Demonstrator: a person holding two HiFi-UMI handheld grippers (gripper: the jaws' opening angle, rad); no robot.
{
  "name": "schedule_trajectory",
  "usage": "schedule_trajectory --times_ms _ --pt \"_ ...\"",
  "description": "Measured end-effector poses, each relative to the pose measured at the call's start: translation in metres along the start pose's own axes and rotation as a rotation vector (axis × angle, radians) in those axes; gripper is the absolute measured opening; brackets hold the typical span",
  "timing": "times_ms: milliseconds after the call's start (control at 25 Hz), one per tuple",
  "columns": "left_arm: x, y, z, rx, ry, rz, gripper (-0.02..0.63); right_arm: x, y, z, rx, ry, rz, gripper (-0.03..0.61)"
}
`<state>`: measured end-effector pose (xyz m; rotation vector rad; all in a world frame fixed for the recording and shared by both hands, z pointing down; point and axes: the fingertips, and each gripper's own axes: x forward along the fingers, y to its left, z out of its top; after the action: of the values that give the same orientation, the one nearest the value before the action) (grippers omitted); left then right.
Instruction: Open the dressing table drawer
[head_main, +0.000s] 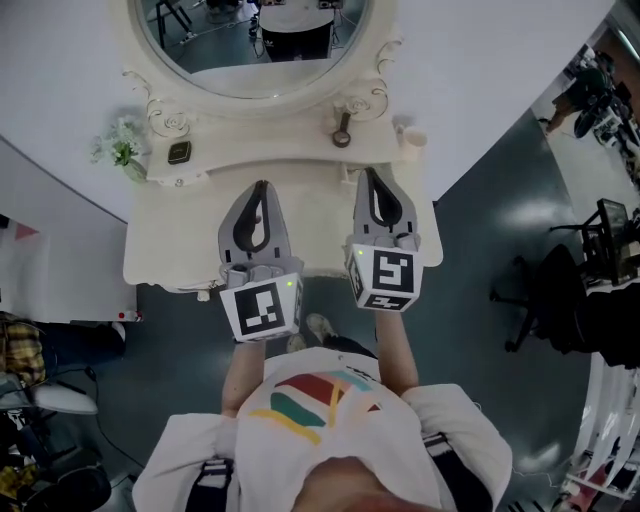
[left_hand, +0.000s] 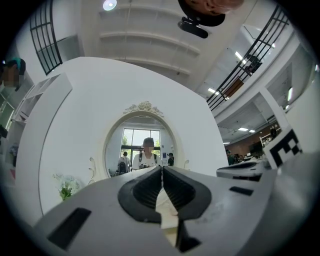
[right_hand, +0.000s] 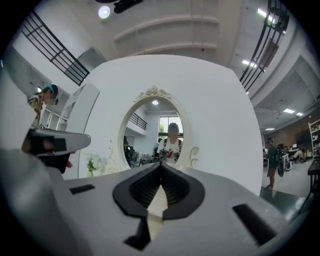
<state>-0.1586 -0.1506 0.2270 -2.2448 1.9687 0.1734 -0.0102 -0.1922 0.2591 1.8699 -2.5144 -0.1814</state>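
Cream table (head_main: 170, 250), drawer not yet reached: left tongs (head_main: 261, 188) and right tongs (head_main: 367, 175) hover above its top, closed and empty. Next, I think, they must lower to its front.

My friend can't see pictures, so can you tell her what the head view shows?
Seen from above, a person holds two shut, empty grippers, the left gripper and the right gripper, over a cream dressing table. An oval mirror stands at its back, with white flowers at its left corner.
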Motion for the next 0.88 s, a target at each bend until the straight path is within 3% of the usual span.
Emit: schedule_trajectory --times_ms 240,400,640,880 --pt "-0.017 0.004 -0.004 0.015 -0.002 -0.008 0.012 -0.024 0.038 -0.003 0.003 -0.026 0.063 0.002" --pt "-0.024 0.005 -0.016 0.010 0.042 -0.007 0.012 -0.032 0.056 -0.008 0.012 -0.009 0.099 0.002" --pt "-0.027 0.010 -0.028 0.015 0.071 0.010 0.012 -0.033 0.066 -0.027 0.035 0.038 0.128 0.002" --pt "-0.024 0.009 -0.033 0.012 0.047 0.007 0.012 -0.032 0.075 -0.022 0.051 0.029 0.153 0.002"
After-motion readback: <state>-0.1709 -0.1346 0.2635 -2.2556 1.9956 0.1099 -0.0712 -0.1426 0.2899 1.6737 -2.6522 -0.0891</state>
